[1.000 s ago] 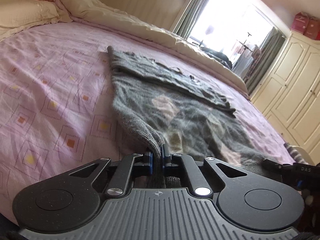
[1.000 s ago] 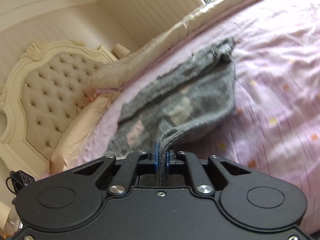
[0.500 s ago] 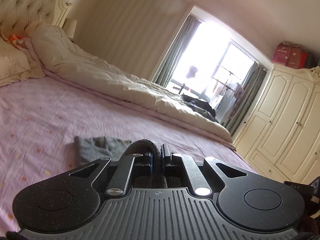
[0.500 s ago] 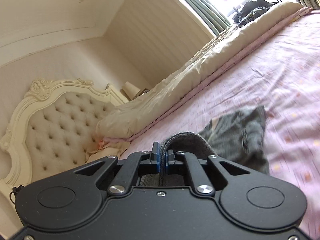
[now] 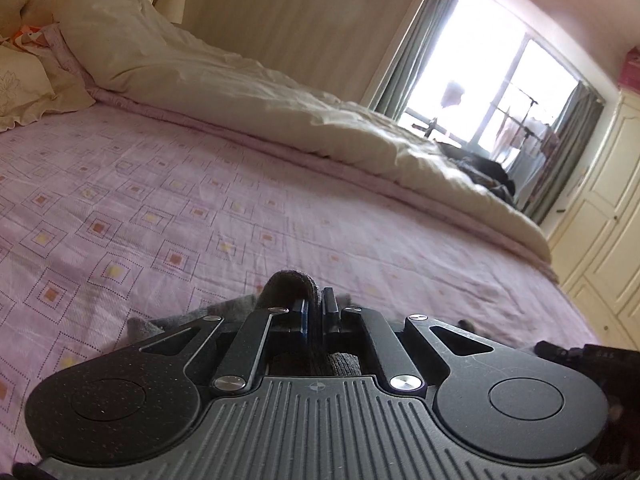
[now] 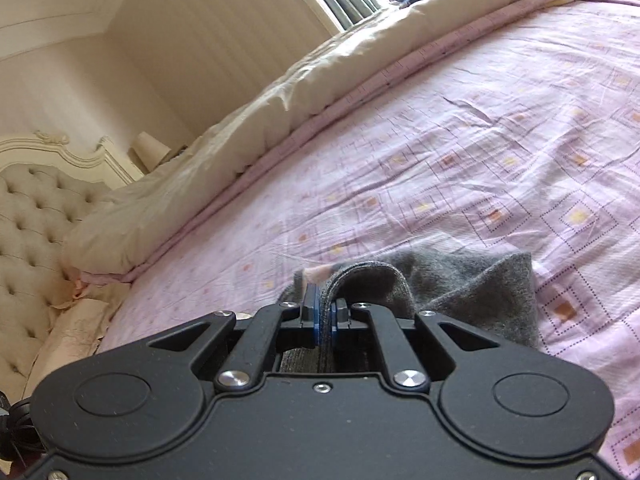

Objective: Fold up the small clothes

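A small grey knit garment (image 6: 476,288) lies on the pink patterned bedsheet (image 6: 480,152), folded over on itself. My right gripper (image 6: 325,308) is shut on its edge, which loops up over the fingertips. My left gripper (image 5: 315,309) is shut on another edge of the same garment (image 5: 288,286); only a small grey part shows past the fingers, the rest is hidden under the gripper body. Both grippers are low over the bed.
A cream duvet (image 5: 248,92) is bunched along the far side of the bed. A tufted headboard (image 6: 36,216) and pillows (image 5: 24,88) are at the head end. A window (image 5: 512,92) and cream wardrobes (image 5: 608,216) stand beyond.
Both grippers carried the garment's near edge forward over its far part and came down. The long spread-out garment is now folded short and mostly hidden beneath the grippers.
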Motion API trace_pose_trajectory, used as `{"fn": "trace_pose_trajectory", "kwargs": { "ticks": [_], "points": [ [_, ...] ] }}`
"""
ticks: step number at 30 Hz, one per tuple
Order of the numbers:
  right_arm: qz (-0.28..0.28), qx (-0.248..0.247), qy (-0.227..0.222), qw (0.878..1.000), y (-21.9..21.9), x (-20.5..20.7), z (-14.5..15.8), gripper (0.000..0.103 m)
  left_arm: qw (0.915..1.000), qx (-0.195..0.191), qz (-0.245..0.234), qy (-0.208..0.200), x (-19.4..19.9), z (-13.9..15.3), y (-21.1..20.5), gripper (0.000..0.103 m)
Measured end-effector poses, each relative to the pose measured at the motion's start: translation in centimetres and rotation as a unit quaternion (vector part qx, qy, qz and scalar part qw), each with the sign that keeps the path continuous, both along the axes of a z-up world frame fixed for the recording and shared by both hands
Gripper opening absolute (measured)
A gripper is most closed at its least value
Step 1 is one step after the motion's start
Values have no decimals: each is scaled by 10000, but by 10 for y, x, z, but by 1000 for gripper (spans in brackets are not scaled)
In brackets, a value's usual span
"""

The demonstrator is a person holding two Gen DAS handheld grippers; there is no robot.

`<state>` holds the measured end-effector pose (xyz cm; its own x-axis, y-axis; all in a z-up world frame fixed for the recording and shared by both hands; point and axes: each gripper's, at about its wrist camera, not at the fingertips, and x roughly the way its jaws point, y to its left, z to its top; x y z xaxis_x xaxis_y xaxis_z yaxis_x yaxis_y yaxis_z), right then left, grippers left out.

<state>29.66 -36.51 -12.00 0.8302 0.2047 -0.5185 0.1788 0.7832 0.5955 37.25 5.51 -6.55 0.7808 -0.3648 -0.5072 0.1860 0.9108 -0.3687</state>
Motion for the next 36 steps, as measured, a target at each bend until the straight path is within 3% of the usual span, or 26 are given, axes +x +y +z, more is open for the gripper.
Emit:
{"fn": "trace_pose_trajectory", "kwargs": {
  "ticks": [3,4,5,6,7,9,14,20,25,30,36],
  "points": [
    [-148,140,101,9997,-5,4,-8,24,9994,-51,51,329,14,-16,3,11],
    [-191,213,81,9996,-8,2,-8,38,9990,-61,118,426,17,-19,6,17],
    [-235,240,33,9994,-10,1,-7,55,9987,-64,230,461,18,-19,9,35],
    [-250,231,-48,9994,-11,-2,-4,62,9987,-84,345,356,17,-18,13,47],
    [-276,180,-137,9994,-11,-5,1,67,9989,-79,414,225,14,-14,18,49],
    [-315,-14,-269,9991,-9,-13,13,69,9984,69,551,67,8,-2,22,60],
    [223,-808,-466,9954,21,-30,38,78,9964,744,312,-279,-25,27,16,74],
    [1205,-1997,-279,9720,82,-41,36,77,9864,1502,-578,-324,-62,20,-22,74],
    [1647,-2646,-100,9501,108,-29,26,77,9783,1760,-1086,-91,-57,-1,-45,74],
    [1591,-2853,370,9444,101,6,15,77,9834,1617,-695,438,-6,-17,-39,74],
    [1171,-2567,689,9569,71,38,11,78,9842,1500,-151,924,46,-27,-17,74]
  ]
}}
